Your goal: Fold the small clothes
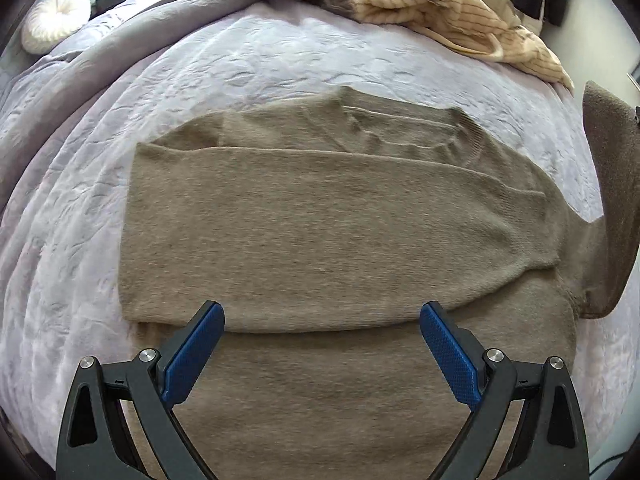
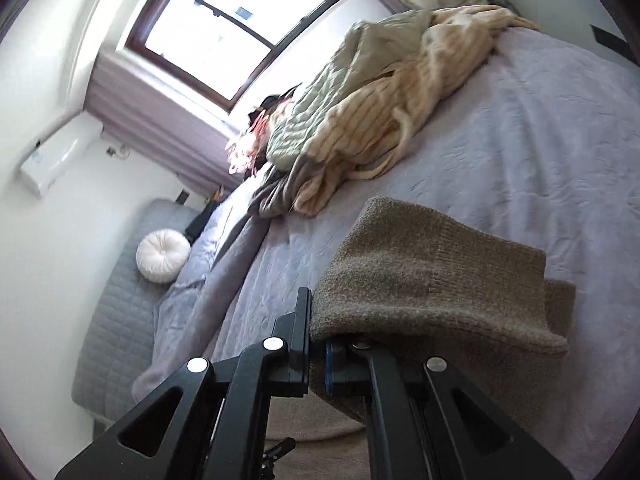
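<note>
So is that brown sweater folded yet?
Partly: one sleeve lies folded across the sweater, while the right gripper holds the other sleeve lifted.

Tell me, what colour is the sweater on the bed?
Brownish taupe sweater; the left wrist view shows it best.

Sweater (image 1: 320, 232) sleeve end ran off the left-wrist view's right edge. Right gripper (image 2: 318, 320) pads were hidden under the sleeve cuff (image 2: 432, 280) draped over them. Clothes pile (image 2: 384, 108) was motion-blurred; dark item at its window end couldn't be identified. Pile (image 1: 440, 4) cut off at top.
</note>
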`<state>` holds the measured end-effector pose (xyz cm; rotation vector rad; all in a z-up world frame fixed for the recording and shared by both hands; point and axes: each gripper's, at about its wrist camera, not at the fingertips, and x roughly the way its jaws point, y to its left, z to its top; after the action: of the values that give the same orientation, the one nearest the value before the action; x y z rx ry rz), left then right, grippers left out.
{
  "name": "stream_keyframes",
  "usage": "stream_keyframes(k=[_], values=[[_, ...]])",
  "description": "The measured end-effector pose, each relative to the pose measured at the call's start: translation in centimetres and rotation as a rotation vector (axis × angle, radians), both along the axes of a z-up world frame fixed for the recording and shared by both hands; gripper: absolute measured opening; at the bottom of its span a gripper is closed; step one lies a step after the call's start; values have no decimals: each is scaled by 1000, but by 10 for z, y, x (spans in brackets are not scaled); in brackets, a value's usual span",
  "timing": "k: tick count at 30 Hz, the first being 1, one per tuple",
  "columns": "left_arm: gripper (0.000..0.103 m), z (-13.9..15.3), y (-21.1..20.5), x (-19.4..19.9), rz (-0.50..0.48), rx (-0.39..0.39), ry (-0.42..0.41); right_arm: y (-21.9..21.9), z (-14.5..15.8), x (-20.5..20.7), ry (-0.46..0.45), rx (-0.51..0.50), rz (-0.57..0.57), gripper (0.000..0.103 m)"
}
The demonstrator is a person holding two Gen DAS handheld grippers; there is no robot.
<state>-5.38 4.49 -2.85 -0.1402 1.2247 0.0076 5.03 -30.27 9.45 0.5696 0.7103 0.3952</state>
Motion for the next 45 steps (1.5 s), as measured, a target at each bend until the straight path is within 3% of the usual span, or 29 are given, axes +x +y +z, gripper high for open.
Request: stream_keyframes(k=[6,11,15,16,19,21,25,27,28,31,36,41,45], values=[[98,-10,52,-5,86,7,15,98,-41,16,67,-144,166,5],[98,-24,73,-4,114,6,29,129,-94,20,186,-168,222,6],[98,-40,81,-4,108,-14,63,139,-135,19,342,-212,231,10],[98,-42,82,-4,107,-19,58,137,-141,17,373,-208,218,14],[98,-43,83,-7,97,-27,42,120,-143,6,403,-123,175,41],[98,-42,86,-9,97,-43,35,104,-136,-3,417,-59,122,47],[98,-41,98,-16,92,-79,22,65,-133,2,461,137,-43,47],[98,-40,107,-20,100,-88,18,49,-137,10,483,236,-118,28],[98,-39,112,-22,107,-100,15,46,-136,15,486,252,-141,10],[98,-37,129,-29,128,-133,1,65,-114,28,411,135,-85,8],[98,-31,160,-44,150,-189,-8,161,-80,38,244,-200,188,8],[98,-27,183,-46,163,-225,-36,246,-96,23,165,-474,412,8],[98,-26,193,-42,150,-316,-51,271,-126,14,199,-592,529,8]])
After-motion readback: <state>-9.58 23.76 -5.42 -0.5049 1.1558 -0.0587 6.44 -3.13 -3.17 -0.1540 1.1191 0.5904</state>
